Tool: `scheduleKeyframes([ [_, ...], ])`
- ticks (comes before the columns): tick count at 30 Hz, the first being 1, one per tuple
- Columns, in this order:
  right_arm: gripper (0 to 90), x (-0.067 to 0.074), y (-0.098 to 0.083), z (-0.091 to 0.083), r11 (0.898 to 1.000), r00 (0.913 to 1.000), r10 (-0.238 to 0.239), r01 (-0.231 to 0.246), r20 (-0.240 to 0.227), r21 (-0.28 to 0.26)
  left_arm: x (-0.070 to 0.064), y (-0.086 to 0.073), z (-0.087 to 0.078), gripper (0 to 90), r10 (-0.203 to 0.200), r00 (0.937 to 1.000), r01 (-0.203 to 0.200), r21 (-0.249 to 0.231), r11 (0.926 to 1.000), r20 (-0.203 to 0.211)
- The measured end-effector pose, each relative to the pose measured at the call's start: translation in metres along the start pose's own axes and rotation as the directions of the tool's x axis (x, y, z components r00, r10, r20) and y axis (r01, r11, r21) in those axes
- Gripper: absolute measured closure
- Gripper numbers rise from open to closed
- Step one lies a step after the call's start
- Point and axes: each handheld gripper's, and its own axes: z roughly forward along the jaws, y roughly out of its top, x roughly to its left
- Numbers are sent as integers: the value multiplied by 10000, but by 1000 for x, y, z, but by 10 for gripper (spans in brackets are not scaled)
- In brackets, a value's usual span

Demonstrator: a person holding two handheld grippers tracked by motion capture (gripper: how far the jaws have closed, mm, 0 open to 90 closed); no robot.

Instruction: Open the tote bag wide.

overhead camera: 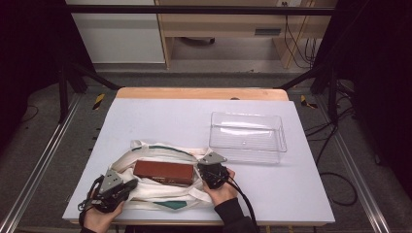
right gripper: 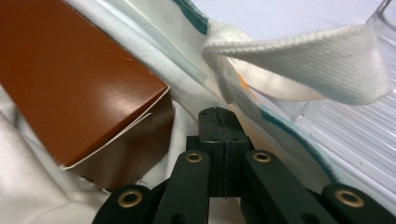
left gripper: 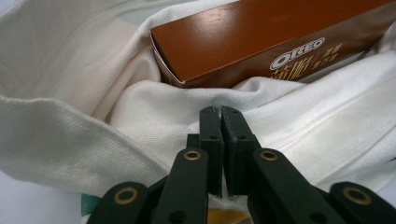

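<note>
1. Jaws of the left gripper (left gripper: 219, 112) are pressed together, their tips against a fold of the white tote bag (left gripper: 116, 121); whether cloth is pinched between them cannot be told.
2. Jaws of the right gripper (right gripper: 218, 114) are likewise closed, tips at the bag's cloth just beside the end of the brown biscuit box (right gripper: 70, 88); a grip on the cloth cannot be confirmed.
3. Location: the box lies flat on the bag, inside the loop of its handles, at the near side of the desk (overhead camera: 160, 116), between the two grippers.
4. Step judged in hand: working the bag's mouth at both ends of the box, either to bag it or to free it.
5. Next move calls for a sure hold on the cloth edge at each side before any lifting or spreading.
6. Count: one bag, one box, one clear plastic bin (overhead camera: 248, 137) standing apart to the right, two grippers.
</note>
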Motion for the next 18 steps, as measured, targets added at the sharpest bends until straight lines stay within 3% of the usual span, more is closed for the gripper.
scheduleKeyframes([
  [6, 779, -1, 4, -21, 9979, 9991, 83, -109, -418, -639, 5, 8, -12, 779, -342, 9992, 357, -710, 9968, 225],
  [11, 678, -1, 7, -35, 9936, 9976, -277, 204, -640, -1114, 12, 19, -26, 690, -560, 9984, 558, -1514, 9869, 25],
  [18, 516, -2, 15, -52, 9844, 9909, -581, 366, -1214, -1723, 31, 35, -36, 542, -952, 9947, 857, -2010, 9758, -380],
])
